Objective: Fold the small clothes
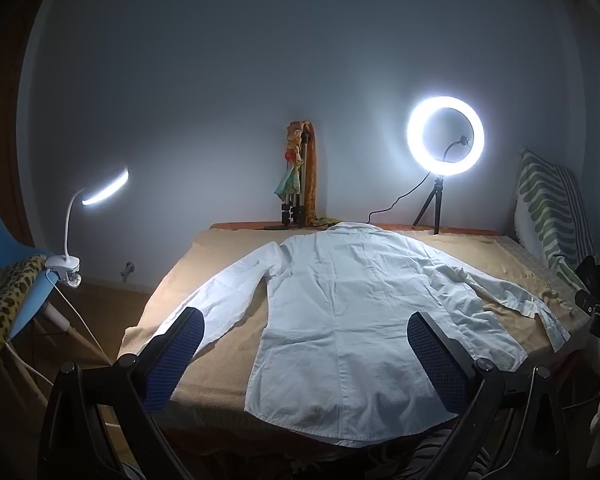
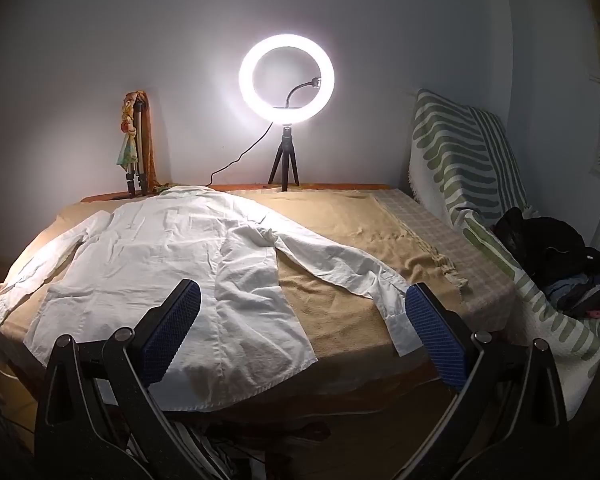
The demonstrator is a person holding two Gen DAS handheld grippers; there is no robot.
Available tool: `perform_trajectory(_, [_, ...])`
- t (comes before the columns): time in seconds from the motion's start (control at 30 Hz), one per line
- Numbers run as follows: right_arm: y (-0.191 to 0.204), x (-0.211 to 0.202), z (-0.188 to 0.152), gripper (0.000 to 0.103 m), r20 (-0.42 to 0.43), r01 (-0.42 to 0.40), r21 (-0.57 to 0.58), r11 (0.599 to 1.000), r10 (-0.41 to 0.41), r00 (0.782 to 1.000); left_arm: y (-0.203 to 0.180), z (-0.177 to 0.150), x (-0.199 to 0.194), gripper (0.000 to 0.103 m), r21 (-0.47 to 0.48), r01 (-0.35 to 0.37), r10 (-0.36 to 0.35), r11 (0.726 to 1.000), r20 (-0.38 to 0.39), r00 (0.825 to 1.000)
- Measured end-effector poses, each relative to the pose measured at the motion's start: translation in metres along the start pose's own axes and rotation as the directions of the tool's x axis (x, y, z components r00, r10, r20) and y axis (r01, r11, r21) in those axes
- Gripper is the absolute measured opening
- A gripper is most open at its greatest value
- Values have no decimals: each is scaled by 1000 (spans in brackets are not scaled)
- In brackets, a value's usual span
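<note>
Both grippers' fingers (image 1: pixel 184 332) wide apart (empty) above white shirt (image 1: pixel 340 300).

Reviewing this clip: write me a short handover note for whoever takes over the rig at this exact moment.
Left gripper: open, empty, above the shirt's near hem.
Right gripper: open, empty, over the shirt's right side.
White long-sleeved shirt: lies flat on the tan towel, collar toward the wall, both sleeves spread out.
Done: shirt laid out; no fold visible.
Left: fold in sleeves, then the body. Ring light stands behind; keep clear.
</note>
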State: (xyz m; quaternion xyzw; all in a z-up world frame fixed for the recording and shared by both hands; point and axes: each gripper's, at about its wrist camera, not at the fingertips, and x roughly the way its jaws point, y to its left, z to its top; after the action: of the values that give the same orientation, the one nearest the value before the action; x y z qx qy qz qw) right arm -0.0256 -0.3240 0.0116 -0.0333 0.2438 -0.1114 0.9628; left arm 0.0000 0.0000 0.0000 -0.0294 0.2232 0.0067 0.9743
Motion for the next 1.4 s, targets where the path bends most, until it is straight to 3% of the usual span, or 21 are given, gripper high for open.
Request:
perform_trajectory(1.1, [3, 5, -2, 103, 1, -4, 1, 1000, 4, 1000, 12, -3, 15, 103, 4, -9, 9, 1000, -12, 1000])
perform_trajectory(1.4, [6, 8, -2, 103, 0, -3, -6, 1000, 3, 1000, 8, -2, 22, 103, 6, -26, 26, 1000, -72, 997])
